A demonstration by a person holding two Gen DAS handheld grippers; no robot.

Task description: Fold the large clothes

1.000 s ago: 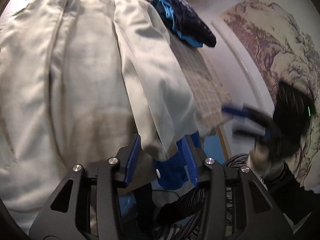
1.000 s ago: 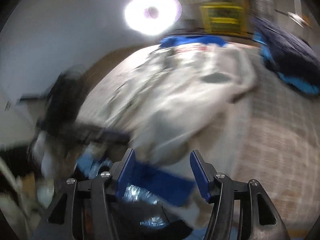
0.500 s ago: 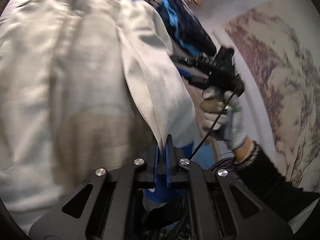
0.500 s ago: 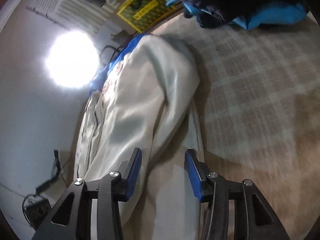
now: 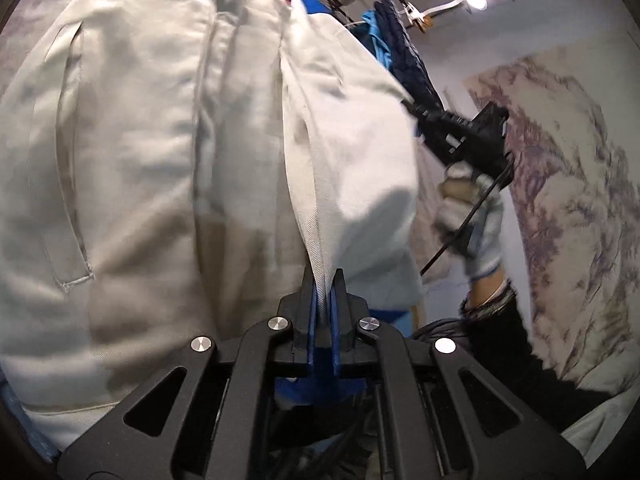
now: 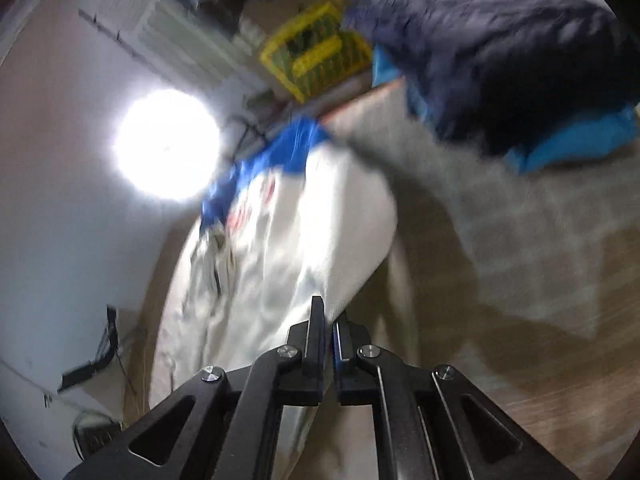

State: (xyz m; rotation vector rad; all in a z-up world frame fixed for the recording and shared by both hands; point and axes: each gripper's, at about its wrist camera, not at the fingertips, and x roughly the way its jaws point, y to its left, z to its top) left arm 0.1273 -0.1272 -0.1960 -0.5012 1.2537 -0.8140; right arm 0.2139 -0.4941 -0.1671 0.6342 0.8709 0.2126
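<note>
A large pale grey garment (image 5: 140, 140) with a blue collar and red lettering lies spread over the checked tablecloth (image 6: 520, 240). My left gripper (image 5: 324, 276) is shut on a raised fold of the garment at its near hem, where blue trim shows under the pads. My right gripper (image 6: 328, 316) is shut on the long right edge of the garment (image 6: 288, 248), with pale cloth running into the narrow gap between its fingers. In the left wrist view the right gripper (image 5: 412, 106) reaches that edge from the right, held by a gloved hand (image 5: 476, 216).
A heap of dark navy and light blue clothes (image 6: 500, 60) lies at the far right of the table. Behind it stand a yellow crate (image 6: 316, 52) and a bright lamp (image 6: 166, 144). A landscape wall hanging (image 5: 560, 160) is on the right, and cables lie below the near edge.
The left jaws closed on the hem fold and have stayed shut since. The right gripper swung across to the garment's right edge, rolled over, and its jaws closed on that edge.
</note>
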